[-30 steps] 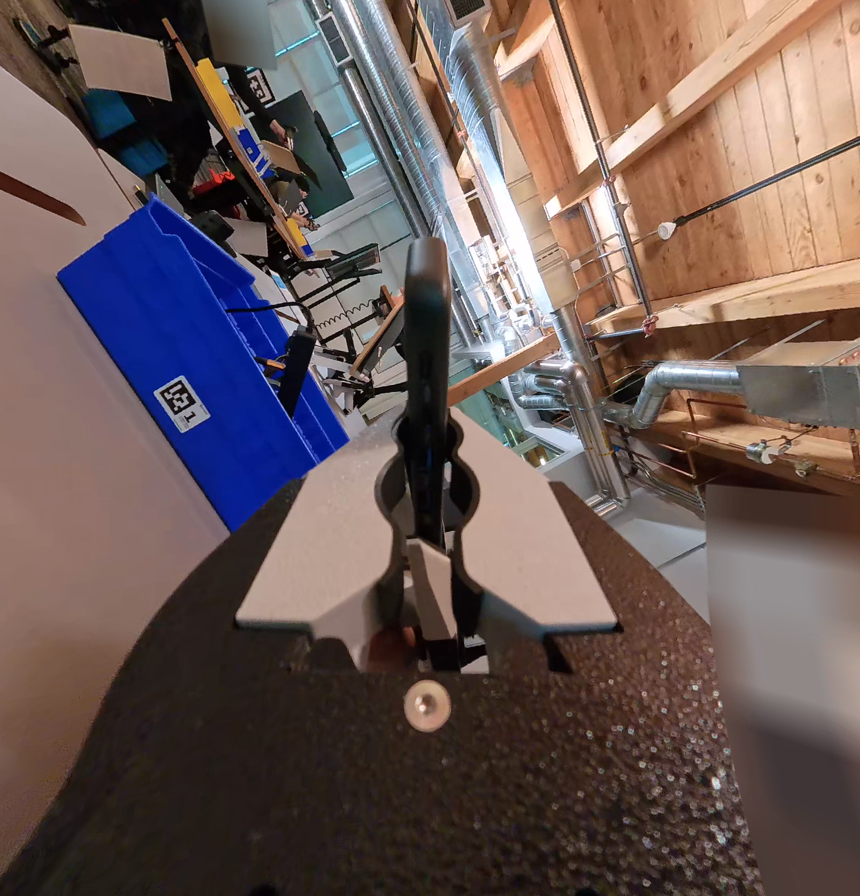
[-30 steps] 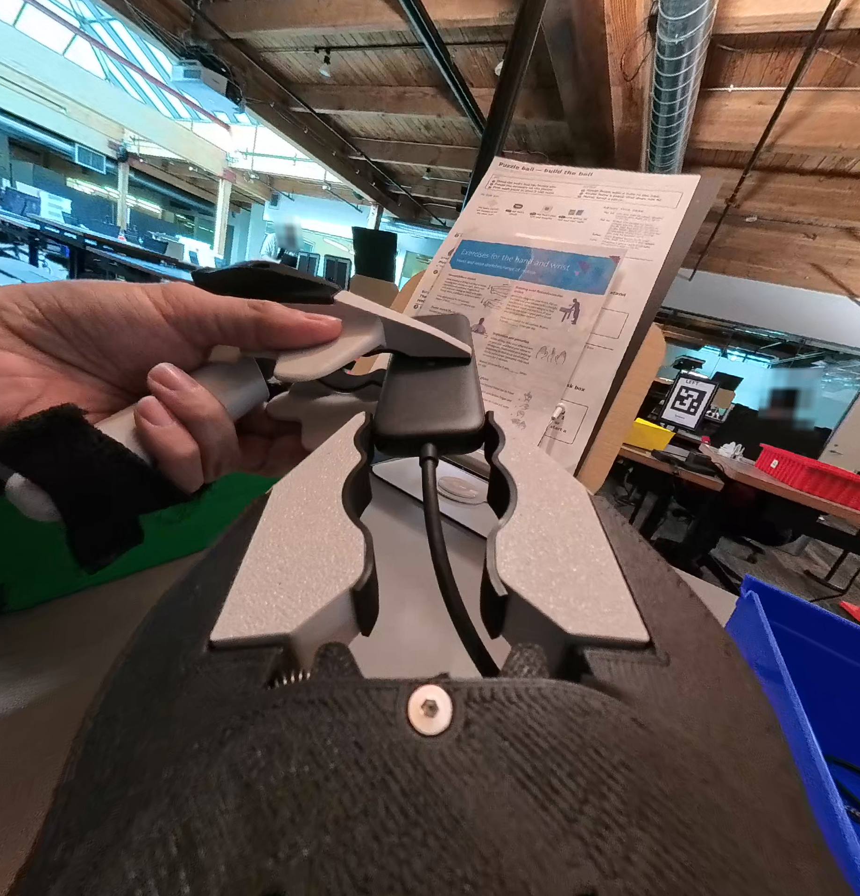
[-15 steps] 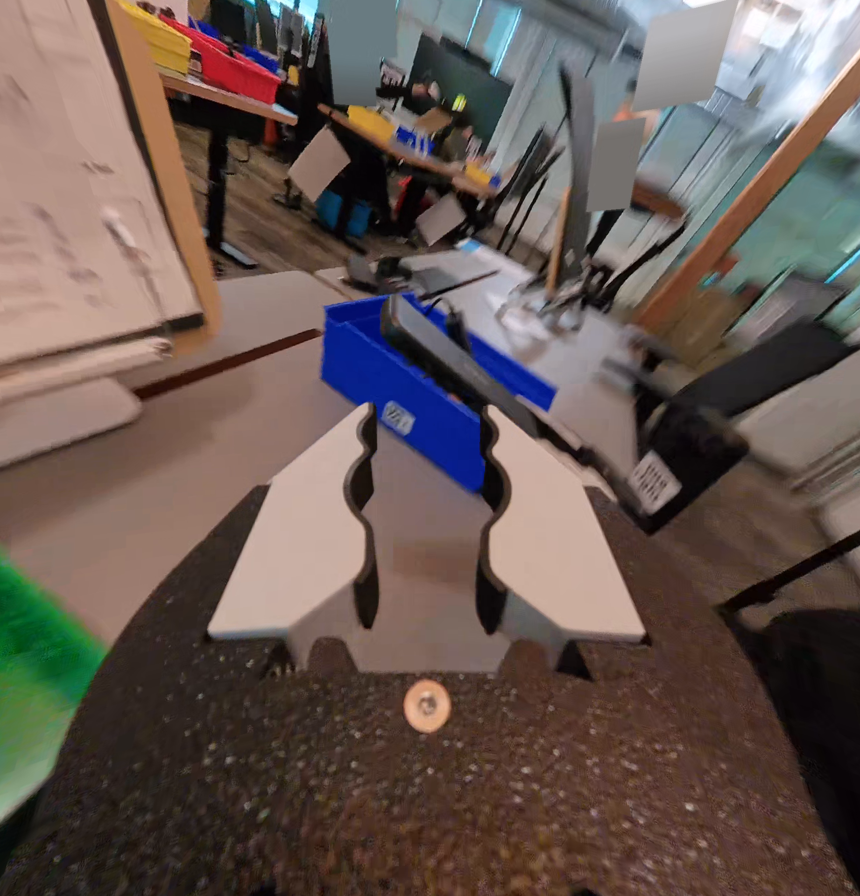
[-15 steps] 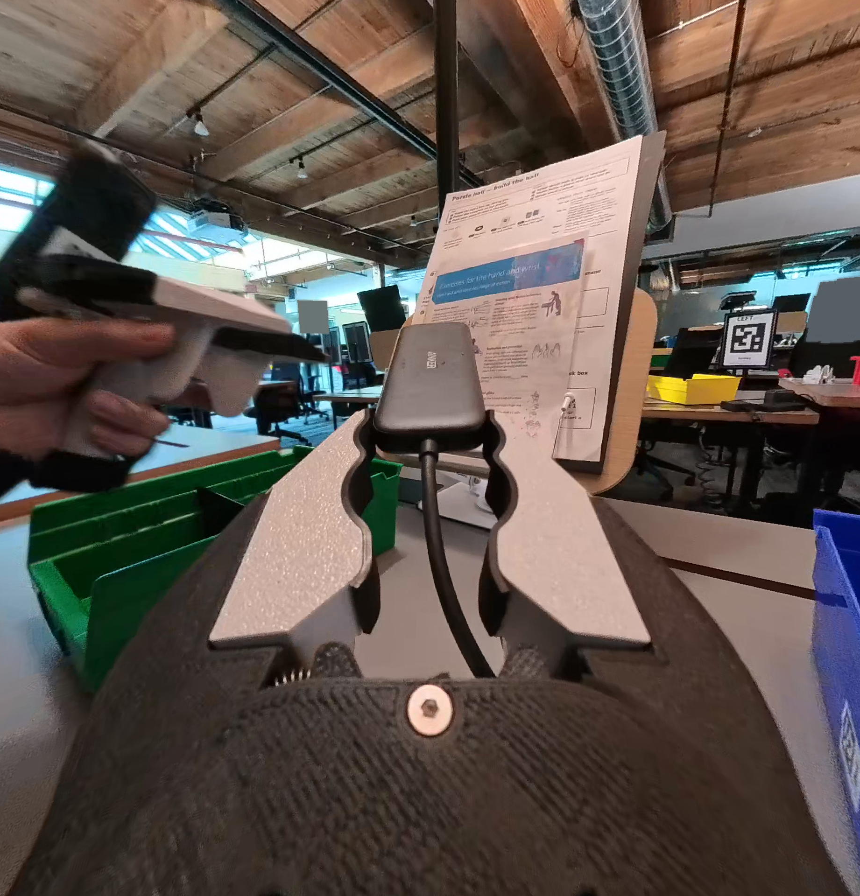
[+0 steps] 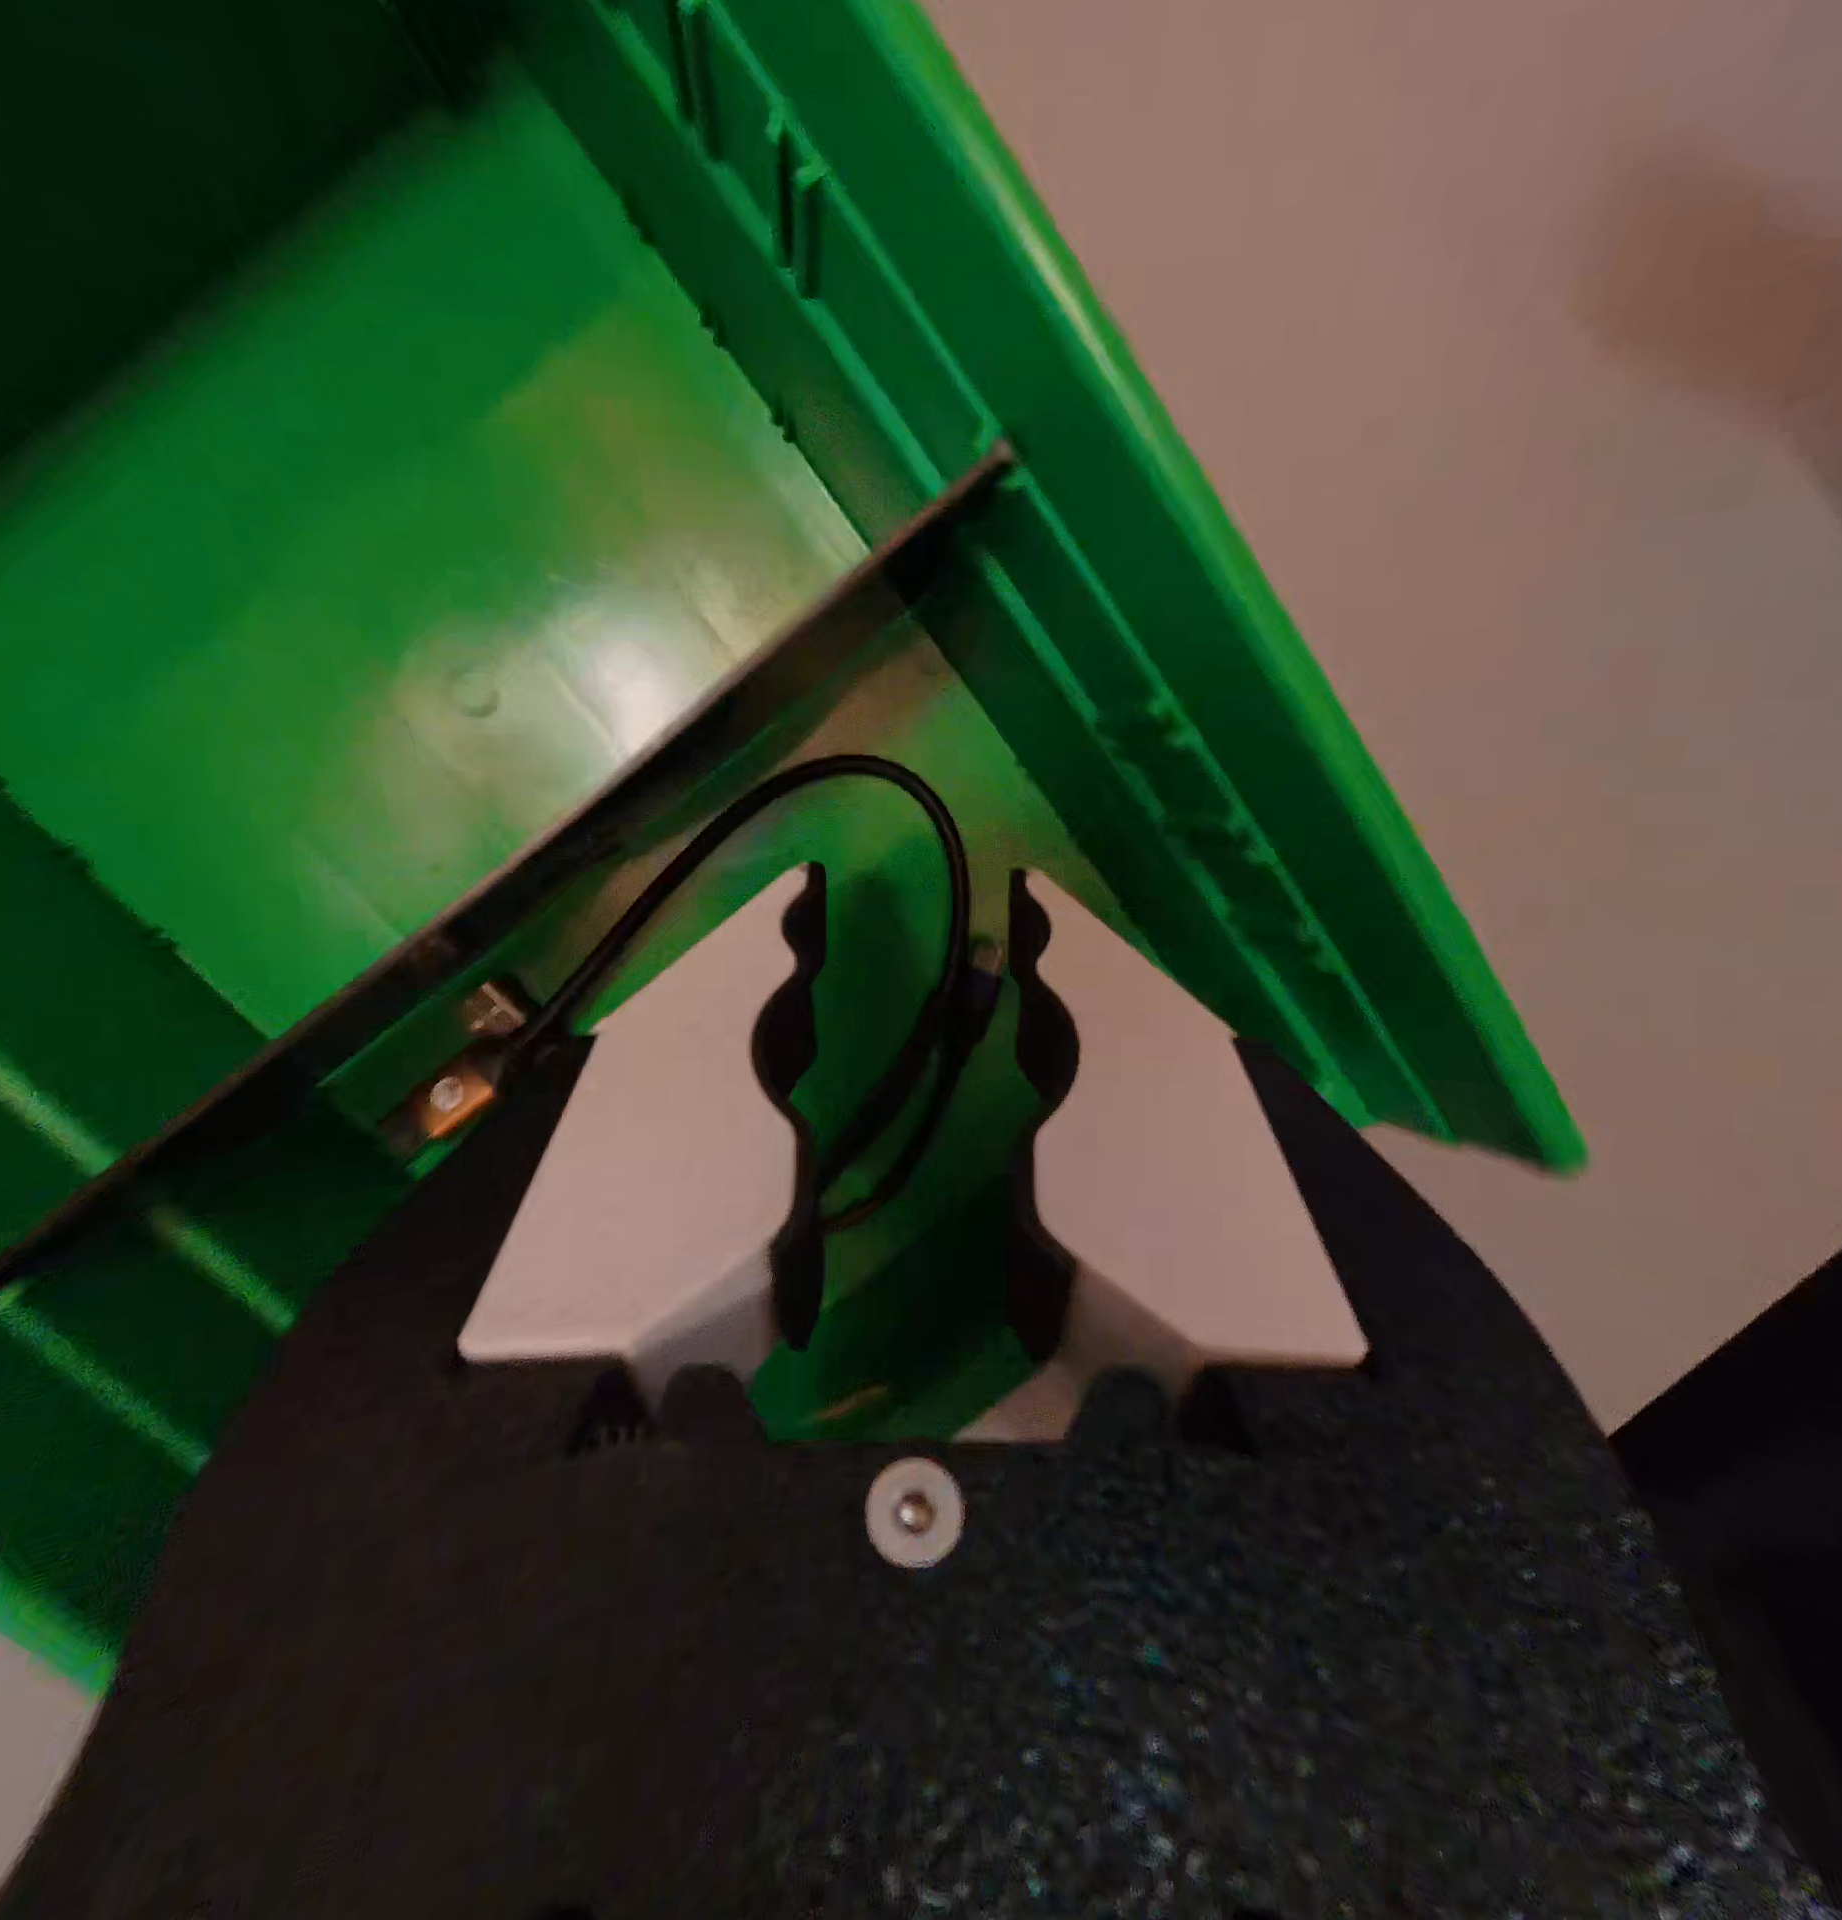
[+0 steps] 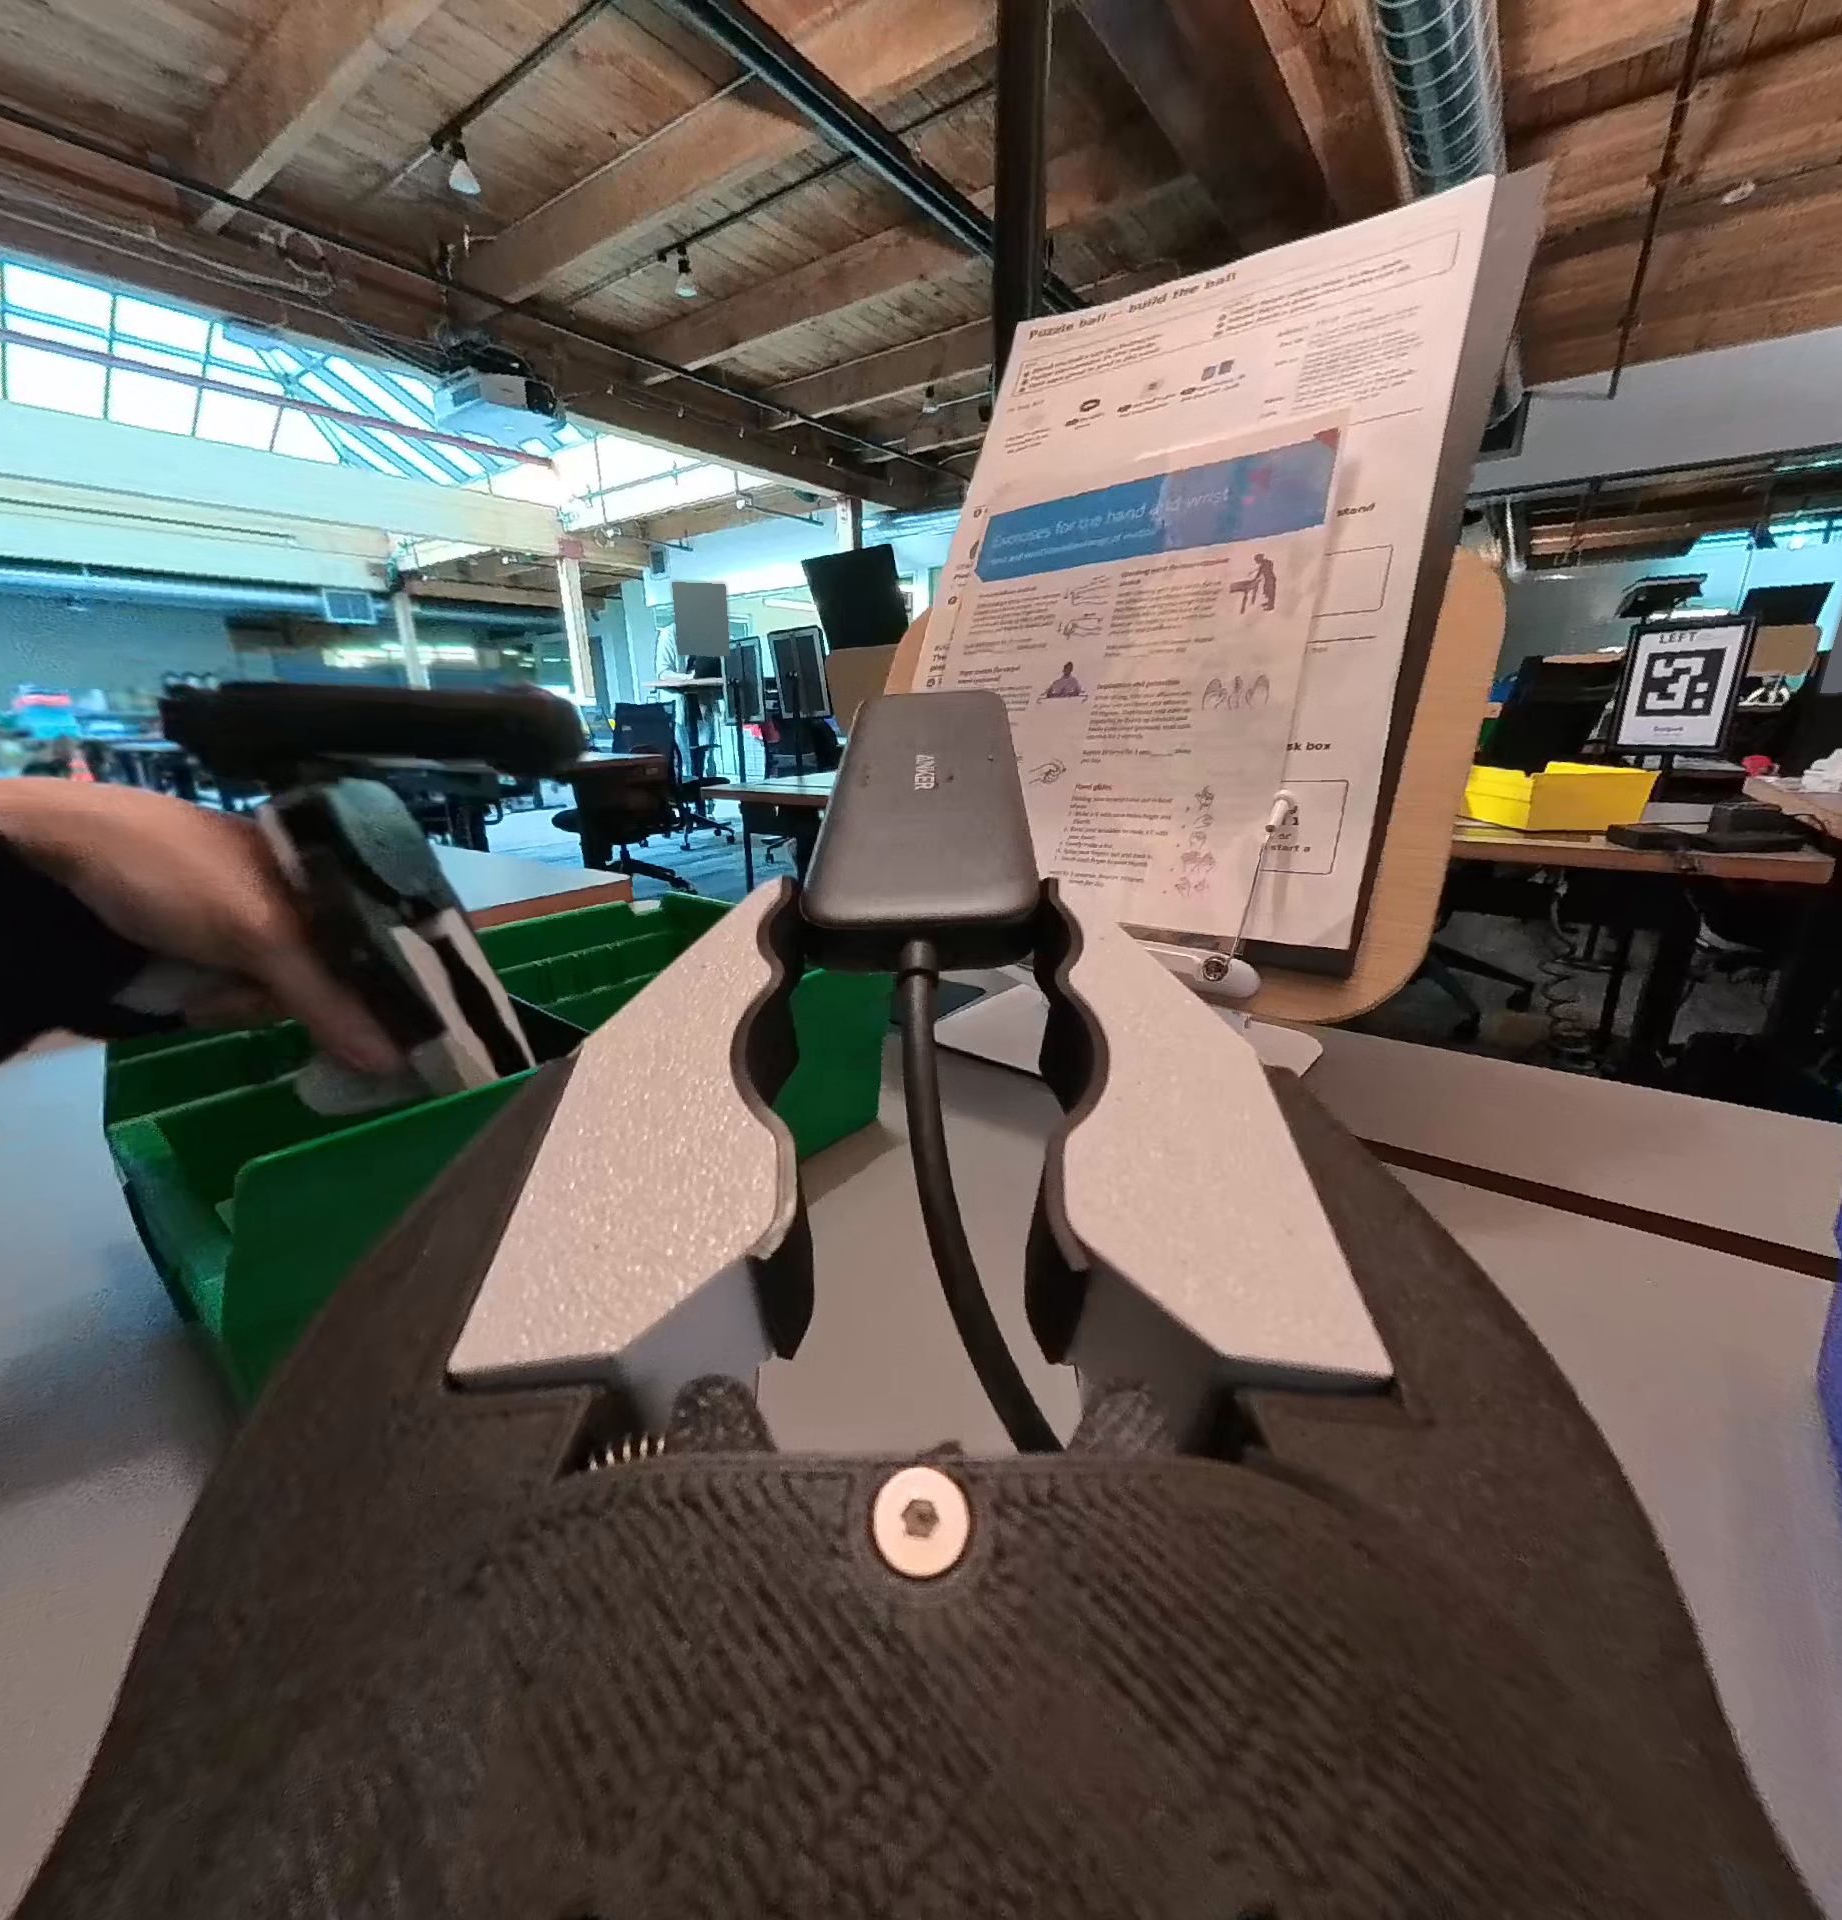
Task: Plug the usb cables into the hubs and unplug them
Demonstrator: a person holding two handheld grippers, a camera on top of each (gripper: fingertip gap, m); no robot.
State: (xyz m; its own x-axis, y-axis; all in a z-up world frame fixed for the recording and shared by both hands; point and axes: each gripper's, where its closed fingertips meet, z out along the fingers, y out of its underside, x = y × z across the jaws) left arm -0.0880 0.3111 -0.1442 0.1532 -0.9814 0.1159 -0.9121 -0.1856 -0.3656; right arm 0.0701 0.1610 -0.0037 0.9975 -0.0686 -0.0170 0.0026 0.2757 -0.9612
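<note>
Left wrist view: left gripper (image 5: 912, 935) spread wide over green bin (image 5: 1156, 644), black usb cable (image 5: 938, 862) looped on bin floor btwn its fingers, not pinched. Right wrist view: right gripper (image 6: 917, 914) clamps dark hub (image 6: 922, 810) at fingertips, hub's cord (image 6: 948, 1195) trailing back btwn the fingers.

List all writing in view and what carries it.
I won't copy the wording, only say where it stands.
Hub: a small pale mark on top.
Sheets: printed text, mostly too small to read.
Marker sign: a square code with captions.
Left wrist view: none.
</note>
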